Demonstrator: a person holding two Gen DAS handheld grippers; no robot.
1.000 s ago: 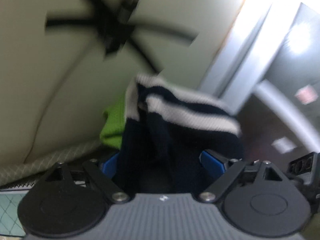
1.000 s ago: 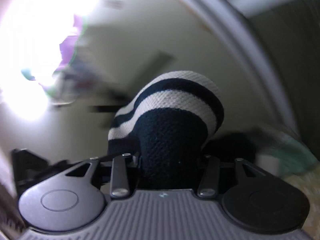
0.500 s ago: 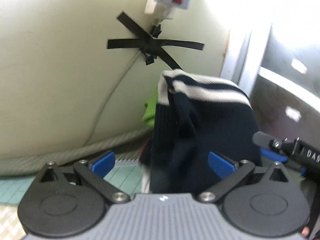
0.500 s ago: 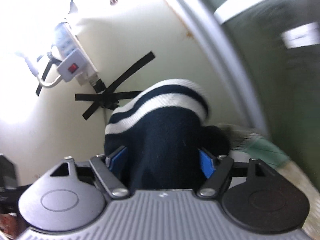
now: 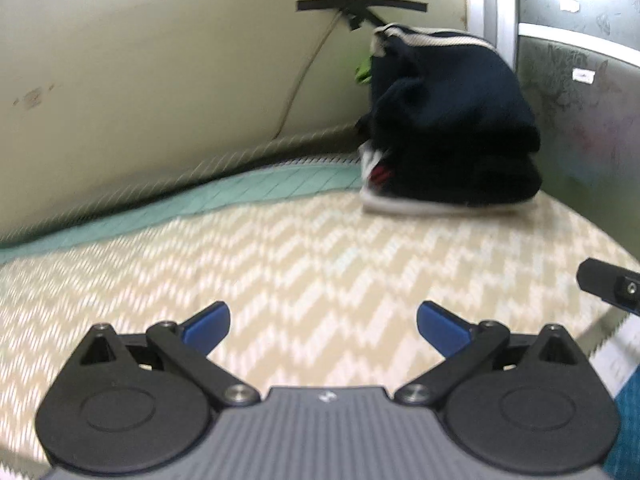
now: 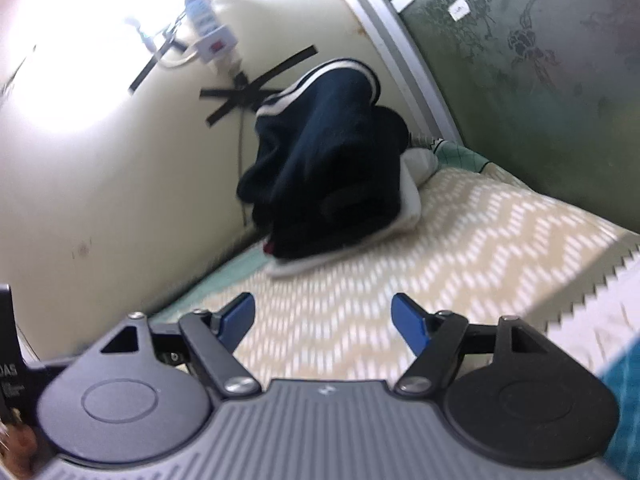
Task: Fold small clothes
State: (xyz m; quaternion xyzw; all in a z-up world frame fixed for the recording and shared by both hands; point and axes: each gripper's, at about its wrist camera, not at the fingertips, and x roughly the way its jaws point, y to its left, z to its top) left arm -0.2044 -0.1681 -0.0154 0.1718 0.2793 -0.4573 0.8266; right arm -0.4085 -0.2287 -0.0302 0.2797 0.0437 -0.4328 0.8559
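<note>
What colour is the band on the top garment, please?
White stripes on the navy garment, clearest in the right wrist view.

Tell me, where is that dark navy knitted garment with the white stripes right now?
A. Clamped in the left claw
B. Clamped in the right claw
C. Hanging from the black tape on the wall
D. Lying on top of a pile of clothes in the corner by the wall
D: the dark navy knitted garment with white stripes sits atop the pile in the corner, while the left claw and right claw are empty.
</note>
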